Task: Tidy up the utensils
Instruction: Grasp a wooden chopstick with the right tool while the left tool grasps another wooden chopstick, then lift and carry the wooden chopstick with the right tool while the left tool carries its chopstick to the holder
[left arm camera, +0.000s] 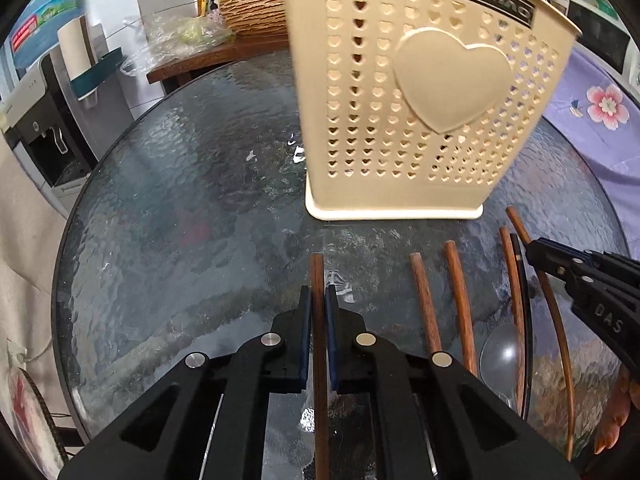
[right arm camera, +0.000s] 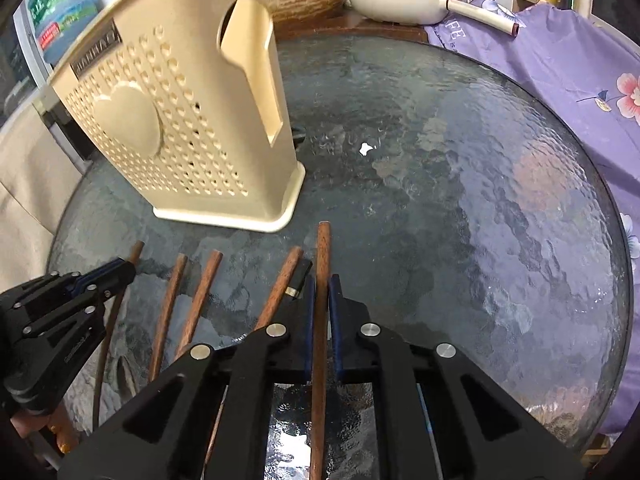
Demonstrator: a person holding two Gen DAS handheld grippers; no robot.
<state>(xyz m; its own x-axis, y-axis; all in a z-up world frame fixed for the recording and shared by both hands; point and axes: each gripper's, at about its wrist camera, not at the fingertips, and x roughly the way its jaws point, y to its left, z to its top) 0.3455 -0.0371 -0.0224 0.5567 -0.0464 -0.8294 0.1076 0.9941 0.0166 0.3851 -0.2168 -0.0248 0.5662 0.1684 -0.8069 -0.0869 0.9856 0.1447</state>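
Observation:
A cream utensil holder (left arm camera: 400, 100) with heart-shaped holes stands upright on the round glass table (left arm camera: 180, 200). In the left wrist view, my left gripper (left arm camera: 319, 294) is shut on a brown wooden chopstick (left arm camera: 317, 268) that runs lengthwise between its blue pads. My right gripper (right arm camera: 322, 284) is likewise shut on another wooden chopstick (right arm camera: 323, 240), in front of the holder (right arm camera: 180, 120). Between the two grippers lie several more chopsticks (left arm camera: 424, 304) and a metal spoon (left arm camera: 500, 356). From the right wrist view, the left gripper (right arm camera: 124, 270) shows at the left edge.
A purple flowered cloth (right arm camera: 560, 72) borders the table's right side. Behind the table, a wooden ledge holds a woven basket (left arm camera: 256, 12), a plastic bag (left arm camera: 180, 32) and a white pan (right arm camera: 396, 0). A water dispenser (left arm camera: 44, 120) stands at the left.

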